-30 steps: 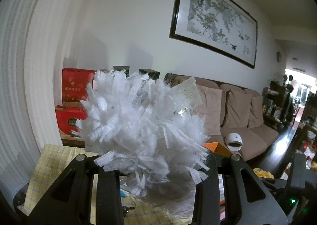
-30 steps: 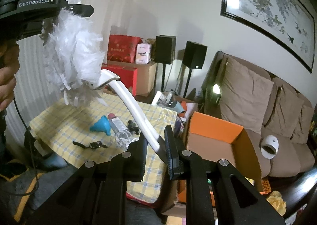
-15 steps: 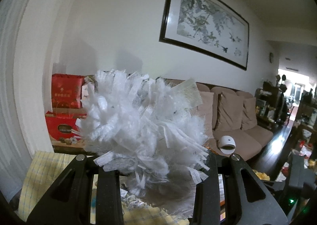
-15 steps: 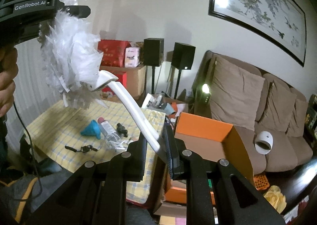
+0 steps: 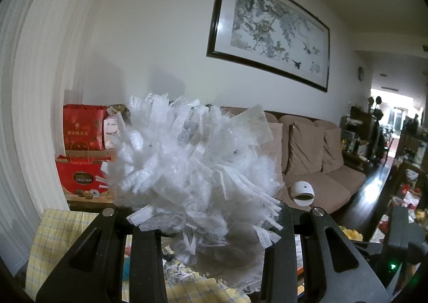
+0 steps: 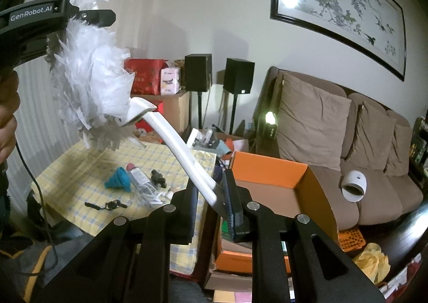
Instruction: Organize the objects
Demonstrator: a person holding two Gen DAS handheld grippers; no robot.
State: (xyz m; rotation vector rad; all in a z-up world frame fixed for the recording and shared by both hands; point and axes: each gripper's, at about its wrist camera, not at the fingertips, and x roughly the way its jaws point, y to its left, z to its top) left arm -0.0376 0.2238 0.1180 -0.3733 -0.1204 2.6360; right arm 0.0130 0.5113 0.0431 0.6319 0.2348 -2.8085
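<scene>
You hold the duster (image 6: 91, 84) above the table (image 6: 80, 169), left gripper (image 5: 208, 225) clenched on its head, right gripper (image 6: 211, 196) on its handle; nothing visibly boxed; table clutter remains.

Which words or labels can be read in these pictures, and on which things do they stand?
"GenRobot.AI": black left claw body.
"COLLECTION": lower red gift box; the line above it is blurred.
Gold characters on upper red paper bag: too blurred.
Pink-and-white pack: unreadable.

A table (image 6: 80, 169) covered by a yellow checked cloth (image 6: 88, 185) is seen bearing a blue funnel (image 6: 117, 182), a small bottle (image 6: 139, 177), white cables (image 6: 152, 196) and a black strap (image 6: 107, 205).
</scene>
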